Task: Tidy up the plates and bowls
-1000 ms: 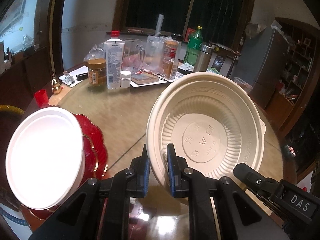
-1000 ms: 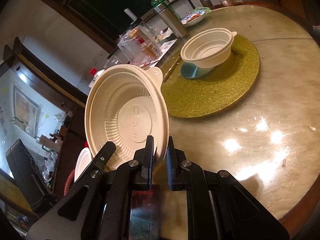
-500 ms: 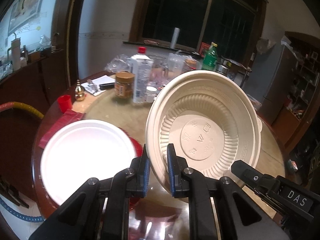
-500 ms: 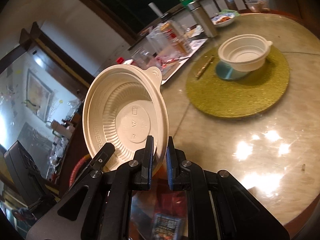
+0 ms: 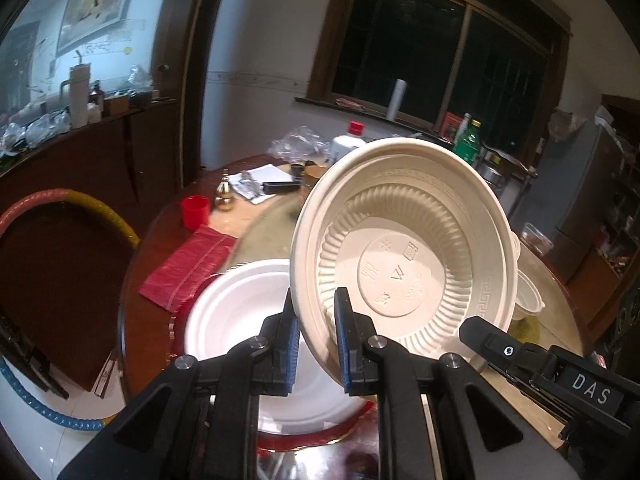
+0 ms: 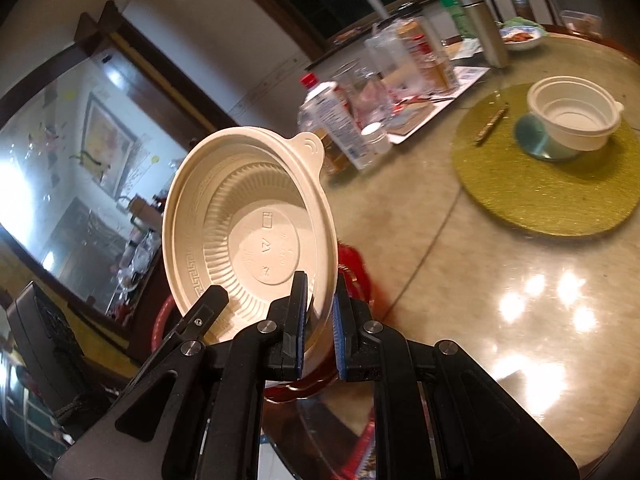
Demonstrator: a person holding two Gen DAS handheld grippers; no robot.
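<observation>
A cream plastic bowl (image 5: pixel 404 248) with a ribbed inside and a small tab hangs tilted above the table, its inside facing both cameras. My left gripper (image 5: pixel 314 300) is shut on its lower left rim. My right gripper (image 6: pixel 320 280) is shut on the lower right rim of the same bowl (image 6: pixel 248 224). Each gripper shows in the other's view: the right gripper (image 5: pixel 470 326) and the left gripper (image 6: pixel 216 292). Below the bowl a white plate (image 5: pixel 240 320) lies on a red plate (image 5: pixel 280 438). A smaller cream bowl (image 6: pixel 572 120) stands on a round golden mat (image 6: pixel 540 196).
Bottles, jars and clear containers (image 6: pixel 352 120) crowd the far side of the round table (image 6: pixel 500 300). A red cloth (image 5: pixel 188 268) and a red cup (image 5: pixel 195 212) lie at the table's left edge. Beside that edge stands a dark chair (image 5: pixel 60 280).
Both hands carried the bowl leftward over the table. The white plate has come from the left edge to under the bowl. The mat with the small bowl has slid away to the right.
</observation>
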